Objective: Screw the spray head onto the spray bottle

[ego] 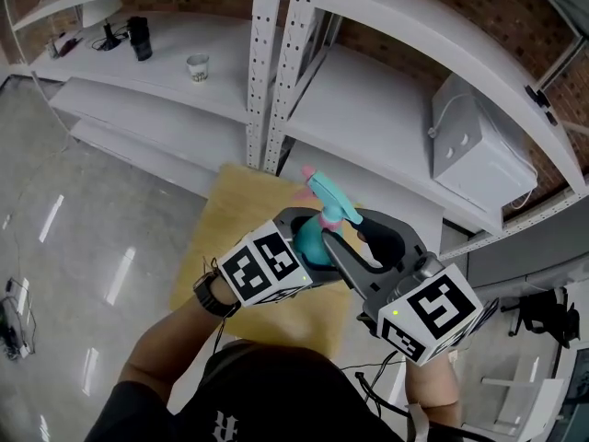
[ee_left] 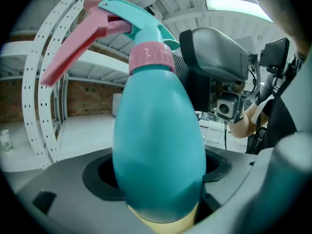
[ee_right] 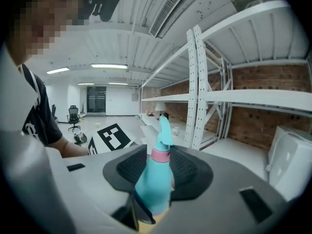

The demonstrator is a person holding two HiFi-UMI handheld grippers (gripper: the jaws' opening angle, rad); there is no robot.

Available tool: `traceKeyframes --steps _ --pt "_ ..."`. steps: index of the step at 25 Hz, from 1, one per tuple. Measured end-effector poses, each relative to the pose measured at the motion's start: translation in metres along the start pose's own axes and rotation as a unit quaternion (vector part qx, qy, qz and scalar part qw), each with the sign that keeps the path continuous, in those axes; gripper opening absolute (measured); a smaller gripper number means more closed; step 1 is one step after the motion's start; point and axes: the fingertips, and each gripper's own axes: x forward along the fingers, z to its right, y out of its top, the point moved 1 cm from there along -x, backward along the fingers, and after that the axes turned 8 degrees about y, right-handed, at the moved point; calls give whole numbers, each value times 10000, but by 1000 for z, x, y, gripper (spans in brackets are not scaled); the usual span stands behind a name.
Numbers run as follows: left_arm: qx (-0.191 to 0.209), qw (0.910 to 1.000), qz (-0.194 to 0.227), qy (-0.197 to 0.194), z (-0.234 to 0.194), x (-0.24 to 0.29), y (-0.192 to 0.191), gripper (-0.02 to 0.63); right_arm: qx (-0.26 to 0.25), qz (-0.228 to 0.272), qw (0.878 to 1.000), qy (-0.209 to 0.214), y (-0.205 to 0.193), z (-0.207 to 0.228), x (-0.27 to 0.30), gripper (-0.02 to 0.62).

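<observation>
A: How does the left gripper (ego: 308,247) stand?
B: Its jaws are closed on the belly of the teal plastic spray bottle (ee_left: 158,145). It holds the bottle in the air, over the yellow wooden counter (ego: 235,210).
A: And the right gripper (ee_right: 158,168)?
B: Its jaws are half apart. The bottle's neck stands between them, with a small gap at each side of the pink ribbed collar (ee_right: 161,155).
A: Where is the teal spray head (ee_left: 141,21) with the pink trigger (ee_left: 73,48)?
B: It sits on the bottle's top, just over the collar. Behind them stands the white metal shelf rack (ego: 368,109).
</observation>
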Motion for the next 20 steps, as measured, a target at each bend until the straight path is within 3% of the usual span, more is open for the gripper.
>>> traceKeyframes --steps 3,6,10,12,14,16,20 --pt "200 9993 152 -284 9 -3 4 419 -107 162 9996 212 3 -5 -2 147" --pt "363 9971 223 -638 23 -7 5 419 45 432 9950 897 3 -11 -14 149" --pt "456 9939 295 -963 32 -16 8 419 320 906 9793 1782 11 -12 -23 149" --pt "475 9942 264 -930 31 -15 8 419 299 968 9759 1933 14 -12 -17 149" --pt "468 9960 215 -735 26 -12 8 419 186 878 9822 1648 12 -9 -12 132" --pt "447 9982 118 -372 16 -7 6 419 86 697 9915 1095 8 -4 -8 129" --pt "146 9974 -44 708 -12 3 -2 419 458 599 9969 -237 2 11 5 126"
